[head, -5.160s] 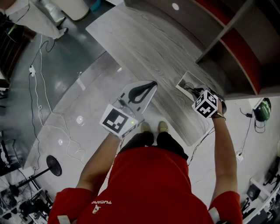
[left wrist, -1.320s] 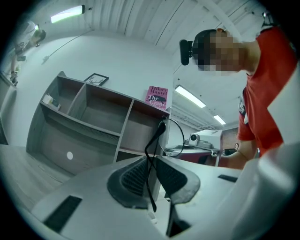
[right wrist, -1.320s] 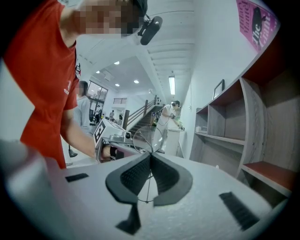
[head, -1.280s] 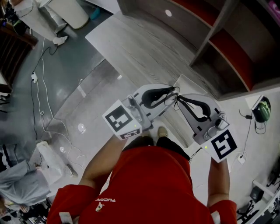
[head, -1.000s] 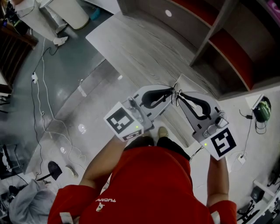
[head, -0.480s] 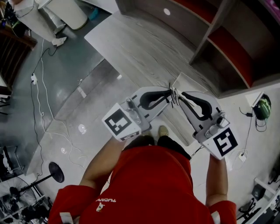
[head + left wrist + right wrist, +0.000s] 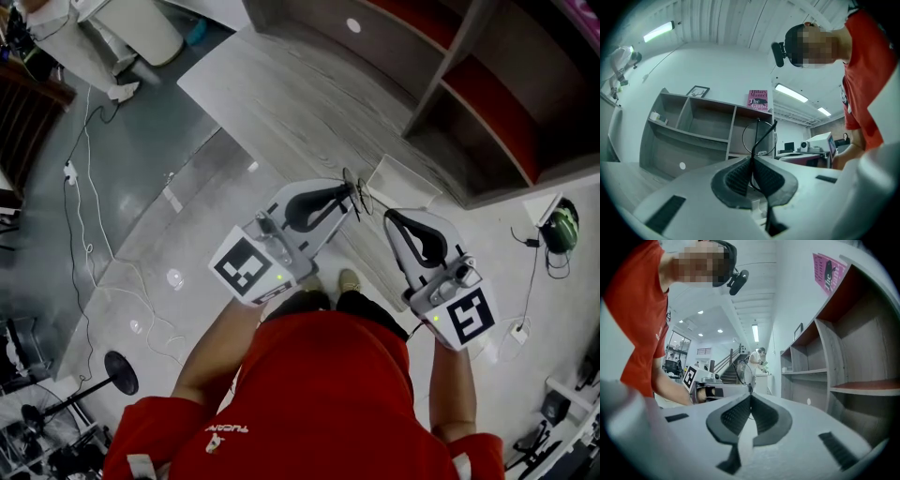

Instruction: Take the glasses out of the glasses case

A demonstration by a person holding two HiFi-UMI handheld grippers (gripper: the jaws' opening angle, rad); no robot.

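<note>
Thin black wire glasses hang in the air in front of me, above the near end of the table. My left gripper is shut on them. In the left gripper view a temple runs down between the pads and a round lens rim stands just past the tips. My right gripper is shut, with its tip at the glasses' right side. In its own view a fine dark wire lies between the pads, and the frame shows just beyond them. The white case lies on the table behind.
A long grey wood-grain table runs up and left. A grey shelf unit with red insides stands on its right. Cables trail over the floor at left. A green object lies on the floor at right.
Five seconds ago the right gripper was at the case and the left gripper was empty. The two grippers then met tip to tip at the glasses. Now the right has drawn slightly down and right.
</note>
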